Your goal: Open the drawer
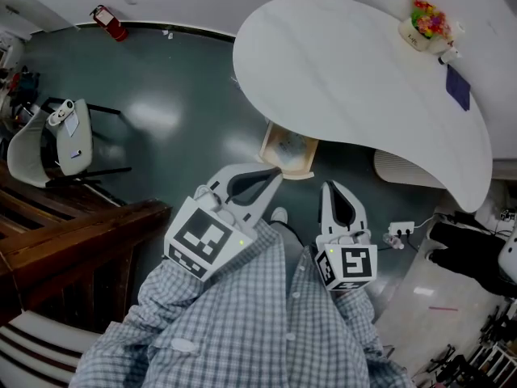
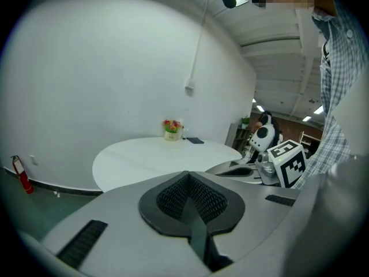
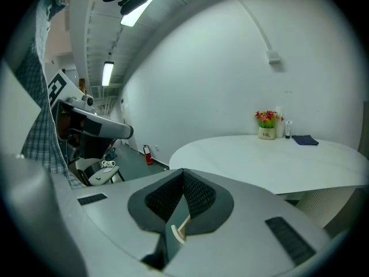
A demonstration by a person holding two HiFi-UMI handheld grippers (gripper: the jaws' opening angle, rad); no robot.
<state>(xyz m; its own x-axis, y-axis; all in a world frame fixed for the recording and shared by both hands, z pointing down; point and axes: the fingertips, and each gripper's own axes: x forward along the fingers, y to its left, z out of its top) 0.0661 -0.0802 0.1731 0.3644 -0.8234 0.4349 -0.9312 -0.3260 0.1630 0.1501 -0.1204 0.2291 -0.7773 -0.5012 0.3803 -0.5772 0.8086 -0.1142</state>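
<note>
A light wooden drawer [image 1: 288, 149] sticks out from under the near edge of the white oval table [image 1: 347, 79], its inside showing. My left gripper [image 1: 273, 174] is held just below the drawer's front, apart from it, jaws shut and empty. My right gripper [image 1: 332, 187] hangs to the right of it, also shut with nothing between the pads. In the left gripper view the left gripper [image 2: 187, 175] has its dark pads meeting, and the table [image 2: 155, 154] lies beyond. The right gripper view shows the right gripper [image 3: 183, 172] with its pads together.
A flower pot [image 1: 424, 24] and a dark blue cloth [image 1: 457, 87] sit on the table's far side. A white chair [image 1: 48, 140] and dark wooden furniture [image 1: 73, 241] stand at the left. A red fire extinguisher [image 1: 109, 23] is by the wall. A power strip [image 1: 400, 231] lies on the floor at the right.
</note>
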